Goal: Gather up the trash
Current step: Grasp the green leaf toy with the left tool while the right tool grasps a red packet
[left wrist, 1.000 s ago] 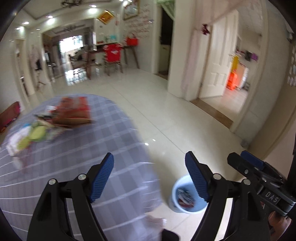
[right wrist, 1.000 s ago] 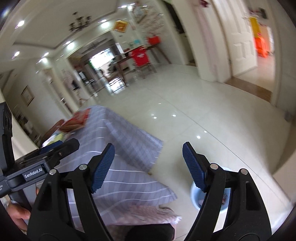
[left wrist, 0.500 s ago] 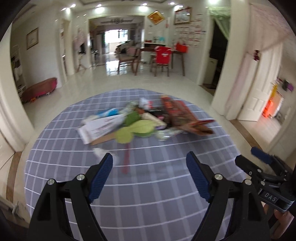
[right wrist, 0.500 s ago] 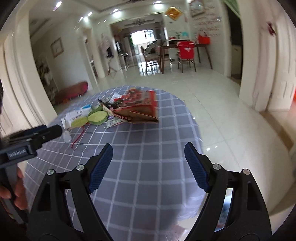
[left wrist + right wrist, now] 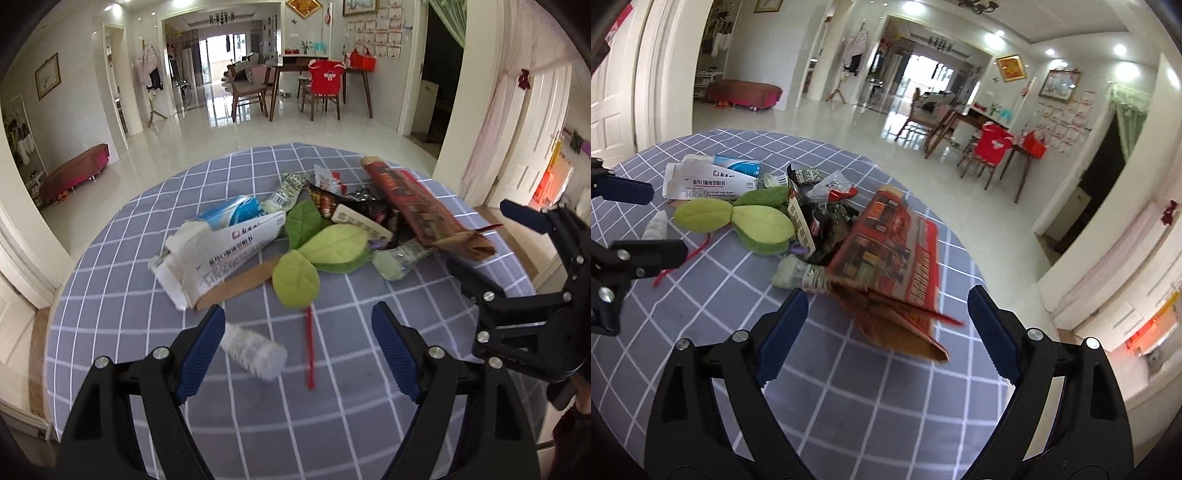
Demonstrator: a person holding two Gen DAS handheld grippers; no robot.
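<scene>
Trash pile [image 5: 325, 236] sits mid table [image 5: 110, 295], wrappers tangled so you can't tell half apart. Left claw [image 5: 297, 345] gapes empty by a bottle [image 5: 255, 352]; right claw [image 5: 886, 330] is opening, newspaper [image 5: 890, 254] blurry.

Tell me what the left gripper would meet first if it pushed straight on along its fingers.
Probably the small clear bottle lying on the table, just ahead of the open left gripper and close to its left finger. Depth is hard to judge; beyond it lie the red strip and green leaves.
</scene>
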